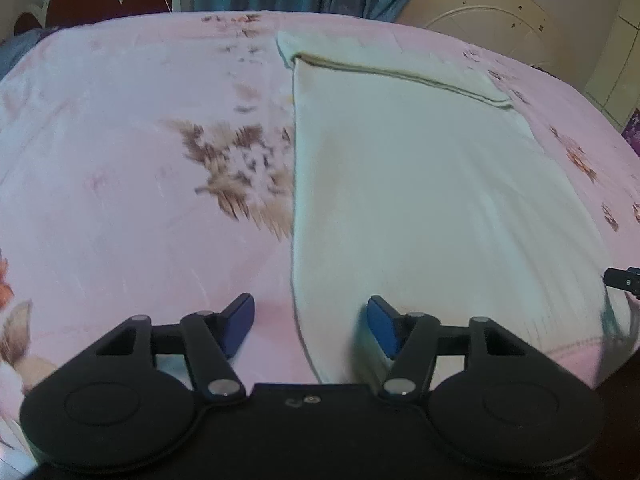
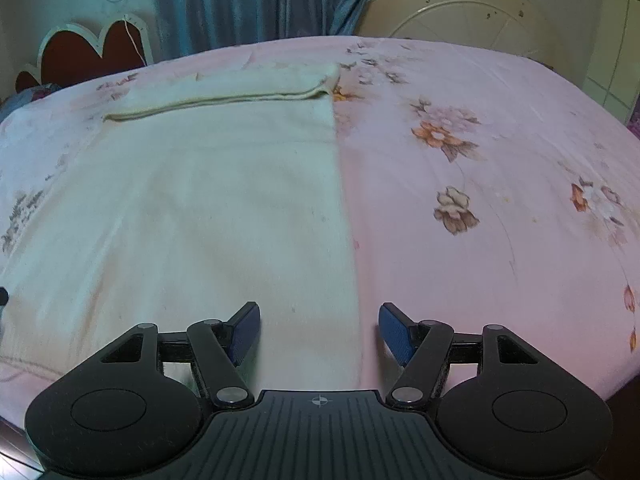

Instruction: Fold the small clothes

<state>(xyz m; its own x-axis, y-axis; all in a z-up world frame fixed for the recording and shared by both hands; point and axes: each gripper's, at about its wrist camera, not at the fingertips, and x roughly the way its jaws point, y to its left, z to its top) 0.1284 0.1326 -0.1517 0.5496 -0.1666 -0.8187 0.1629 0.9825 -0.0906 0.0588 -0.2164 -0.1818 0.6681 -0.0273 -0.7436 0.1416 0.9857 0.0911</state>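
Observation:
A pale cream garment [image 1: 420, 184] lies flat on the pink floral bedsheet [image 1: 120, 160], its far end folded back into a band [image 1: 400, 66]. My left gripper [image 1: 310, 320] is open and empty, straddling the garment's near left edge. In the right wrist view the same garment [image 2: 200, 200] fills the left half, with its folded band [image 2: 224, 94] at the far end. My right gripper [image 2: 319, 330] is open and empty, straddling the garment's near right edge. A bit of the right gripper [image 1: 624, 280] shows at the left wrist view's right edge.
The bed carries a pink sheet [image 2: 480, 200] with flower prints. Behind it are a red scalloped headboard [image 2: 92, 52], blue curtains [image 2: 260, 0] and a round cream panel [image 2: 460, 12]. The bed's near edge drops off at the lower right [image 2: 616, 392].

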